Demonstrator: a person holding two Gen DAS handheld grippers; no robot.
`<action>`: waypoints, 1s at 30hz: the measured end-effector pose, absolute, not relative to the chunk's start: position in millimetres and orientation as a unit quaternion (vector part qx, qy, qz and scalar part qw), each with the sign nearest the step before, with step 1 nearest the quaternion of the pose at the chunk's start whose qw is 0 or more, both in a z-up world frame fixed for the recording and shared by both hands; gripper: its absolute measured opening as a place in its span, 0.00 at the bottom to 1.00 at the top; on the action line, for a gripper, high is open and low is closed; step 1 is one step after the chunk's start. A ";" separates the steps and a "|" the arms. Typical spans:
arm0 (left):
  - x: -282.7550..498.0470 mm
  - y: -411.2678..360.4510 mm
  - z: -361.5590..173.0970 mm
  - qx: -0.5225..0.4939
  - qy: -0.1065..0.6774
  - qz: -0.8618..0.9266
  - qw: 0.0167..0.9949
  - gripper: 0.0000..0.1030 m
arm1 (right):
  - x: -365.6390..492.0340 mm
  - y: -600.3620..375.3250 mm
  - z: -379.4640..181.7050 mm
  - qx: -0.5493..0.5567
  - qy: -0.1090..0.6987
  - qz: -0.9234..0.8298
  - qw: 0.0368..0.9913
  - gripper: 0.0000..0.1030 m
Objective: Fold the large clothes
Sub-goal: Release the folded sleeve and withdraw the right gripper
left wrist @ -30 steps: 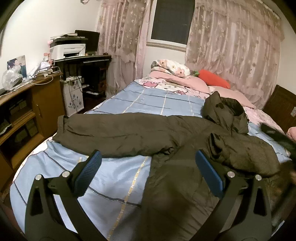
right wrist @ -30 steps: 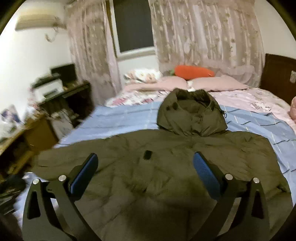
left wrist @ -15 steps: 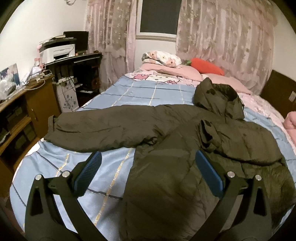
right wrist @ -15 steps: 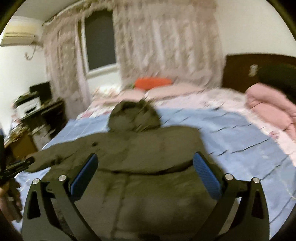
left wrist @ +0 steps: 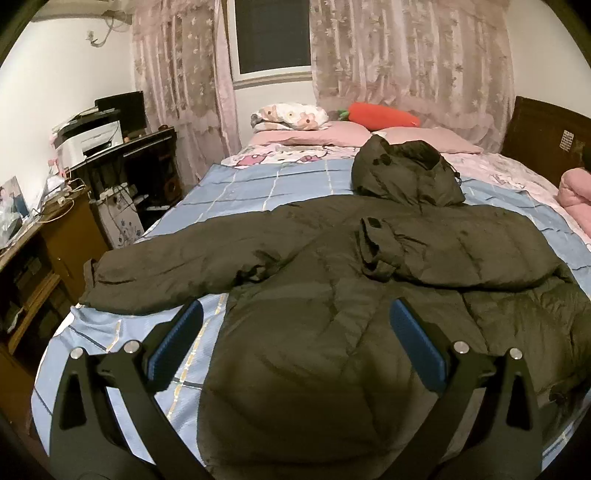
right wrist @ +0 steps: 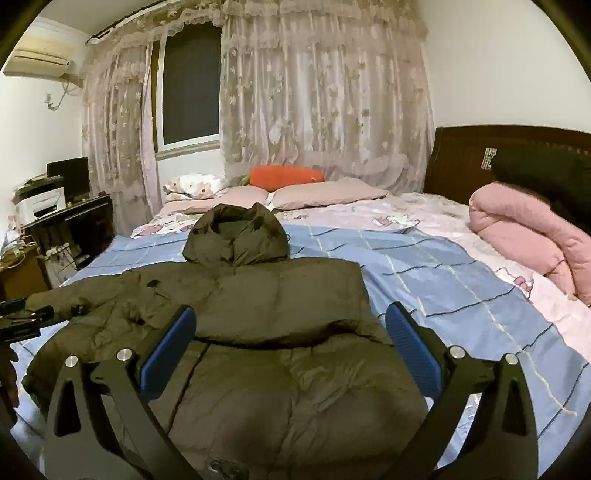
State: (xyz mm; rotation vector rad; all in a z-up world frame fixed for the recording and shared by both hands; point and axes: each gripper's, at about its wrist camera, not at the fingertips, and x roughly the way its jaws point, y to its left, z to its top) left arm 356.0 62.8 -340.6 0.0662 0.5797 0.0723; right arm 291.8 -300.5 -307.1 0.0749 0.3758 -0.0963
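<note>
Left wrist view. Bedroom at night: lace curtains point(left wrist: 406, 74) over a dark window point(left wrist: 273, 33), a dark desk point(left wrist: 144, 155) with a printer point(left wrist: 92, 136) along the left wall, a wooden cabinet point(left wrist: 48, 251) nearer the camera. Bed point(left wrist: 258, 184) spread with a blue checked sheet, pink pillows point(left wrist: 343, 133) and an orange carrot-shaped cushion point(left wrist: 384, 114) at the far side, a dark headboard point(left wrist: 546, 144) to the right. Dark olive puffer jacket point(left wrist: 332, 332) laid flat across the sheet, hood point(left wrist: 402, 173) pointing toward the pillows. One sleeve point(left wrist: 177, 266) stretched out toward the left edge of the bed; the other sleeve point(left wrist: 443, 251) folded inward across the chest, cuff near the middle. Left gripper point(left wrist: 295, 343) held above the jacket's lower body, jaws spread wide, blue pads point(left wrist: 173, 343) apart and grasping nothing.

Right wrist view. Same room seen from further right: air conditioner point(right wrist: 40, 55) high on the left wall, curtains point(right wrist: 325, 92) behind, headboard point(right wrist: 517, 158) on the right, a rolled pink quilt point(right wrist: 524, 229) lying near it on the bed point(right wrist: 461, 280). Jacket point(right wrist: 277, 350) in the near centre, hood point(right wrist: 236, 236) toward the pillows point(right wrist: 325, 192), folded sleeve point(right wrist: 288, 295) lying across the upper body, outstretched sleeve point(right wrist: 66, 299) reaching left. Right gripper point(right wrist: 291, 347) poised over the jacket's lower half, jaws released and wide, blue pads point(right wrist: 410, 347) clear of the fabric. At the far left edge, part of the left gripper point(right wrist: 22, 321) near the end of the outstretched sleeve; contact there impossible to judge.
</note>
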 end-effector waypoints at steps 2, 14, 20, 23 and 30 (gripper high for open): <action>356.5 61.0 -341.2 0.033 0.283 0.037 0.958 0.98 | 290.5 -301.7 -307.4 0.037 0.187 -0.047 0.981 0.99; 359.6 58.7 -343.5 0.035 0.291 0.040 0.955 0.98 | 293.2 -297.7 -314.3 0.041 0.192 -0.048 0.979 0.99; 362.4 67.1 -339.6 0.027 0.290 0.044 0.956 0.98 | 297.3 -291.2 -315.7 0.036 0.194 -0.045 0.979 0.99; 362.4 74.0 -336.8 0.016 0.286 0.044 0.957 0.98 | 297.9 -289.0 -316.3 0.035 0.193 -0.046 0.980 0.99; 364.1 81.5 -337.6 0.008 0.288 0.048 0.956 0.98 | 300.0 -291.0 -316.9 0.039 0.192 -0.050 0.979 0.99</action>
